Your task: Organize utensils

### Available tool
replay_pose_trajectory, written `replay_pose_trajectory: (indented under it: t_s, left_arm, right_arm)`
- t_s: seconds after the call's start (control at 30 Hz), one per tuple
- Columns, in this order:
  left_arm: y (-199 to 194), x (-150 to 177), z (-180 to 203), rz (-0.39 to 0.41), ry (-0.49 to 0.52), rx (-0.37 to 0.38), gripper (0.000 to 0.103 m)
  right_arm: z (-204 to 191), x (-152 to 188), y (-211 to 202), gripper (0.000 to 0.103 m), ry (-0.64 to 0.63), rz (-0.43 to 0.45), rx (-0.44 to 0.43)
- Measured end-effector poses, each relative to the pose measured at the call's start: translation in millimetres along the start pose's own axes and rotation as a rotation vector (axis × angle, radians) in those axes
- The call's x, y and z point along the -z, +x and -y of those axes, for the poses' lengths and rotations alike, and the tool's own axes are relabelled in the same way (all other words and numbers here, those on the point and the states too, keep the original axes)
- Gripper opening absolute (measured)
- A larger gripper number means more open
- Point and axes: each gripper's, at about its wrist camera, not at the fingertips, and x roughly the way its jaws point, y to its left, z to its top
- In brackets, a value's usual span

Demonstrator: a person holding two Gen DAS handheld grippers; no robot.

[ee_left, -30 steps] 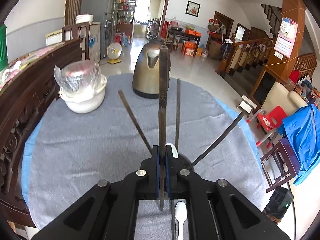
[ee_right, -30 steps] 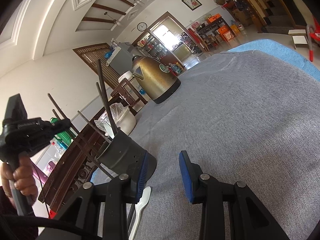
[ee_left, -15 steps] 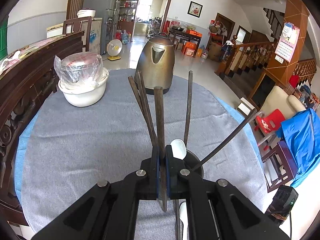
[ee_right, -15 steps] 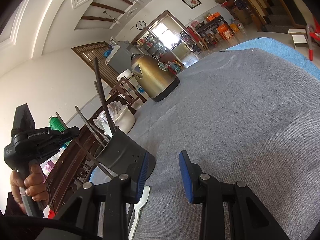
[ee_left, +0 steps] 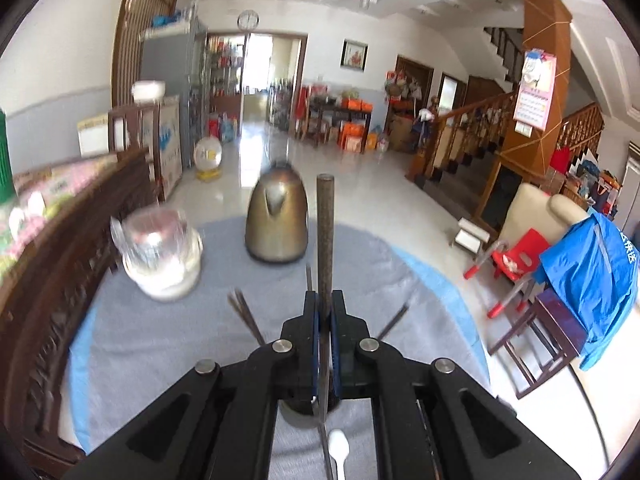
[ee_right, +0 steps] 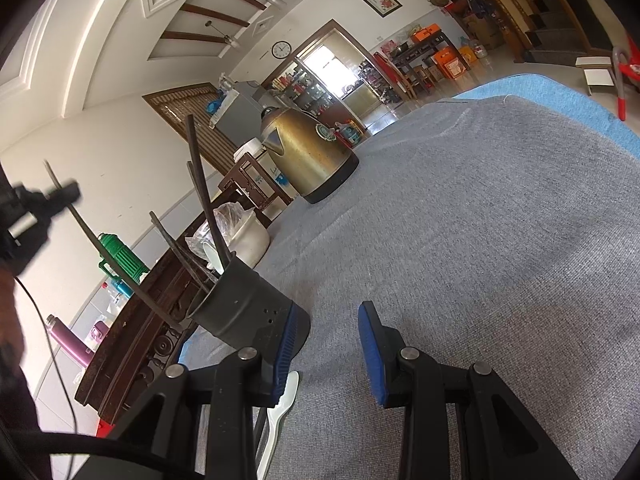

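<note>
My left gripper point(ee_left: 325, 312) is shut on a dark chopstick point(ee_left: 325, 240) that stands upright between the pads, high above the dark round utensil holder point(ee_left: 308, 410). The holder point(ee_right: 244, 308) stands on the grey cloth with several dark chopsticks point(ee_right: 204, 196) and a white spoon point(ee_right: 212, 258) in it. A white plastic spoon point(ee_left: 339, 450) lies flat on the cloth next to the holder; it also shows in the right wrist view point(ee_right: 280, 412). My right gripper point(ee_right: 326, 344) is open and empty, its left finger beside the holder.
A brass kettle point(ee_left: 277, 220) stands at the table's far middle. A white bowl with a plastic-wrapped lid point(ee_left: 162, 260) sits at the far left. A dark wooden sideboard point(ee_left: 48, 256) runs along the left table edge. Chairs point(ee_left: 520, 256) stand off the right side.
My left gripper has risen with the chopstick, so the holder and its chopsticks now lie lower in view. The right gripper has not moved.
</note>
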Motion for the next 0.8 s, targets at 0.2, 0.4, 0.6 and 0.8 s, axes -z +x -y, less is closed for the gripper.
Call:
replay_pose_trajectory:
  t_s: [0.2,0.4,0.6,0.8]
  left_arm:
    - [1.5,-6.8,-3.5,0.055,-0.016,-0.036,0.005]
    - [46.2,22.4,-8.9,-0.028,-0.034,-0.058,0.005]
    - [71.9,52.3,-1.8,-0.106,0.011,-0.101,0.006]
    - [63.8,72.5,18.0,-0.101,0.098,-0.173,0.048]
  right_arm:
    - [-0.2,0.1,-0.1,0.035,0.001,-0.001,0.001]
    - [0.0,0.0,-0.3,0.035,0.001,-0.003,0.001]
    - [-0.3,0.5,0.5,0.035,0.002,-0.005,0.002]
    - [-0.9,0.3,1.7,0.035,0.002,-0.008,0.004]
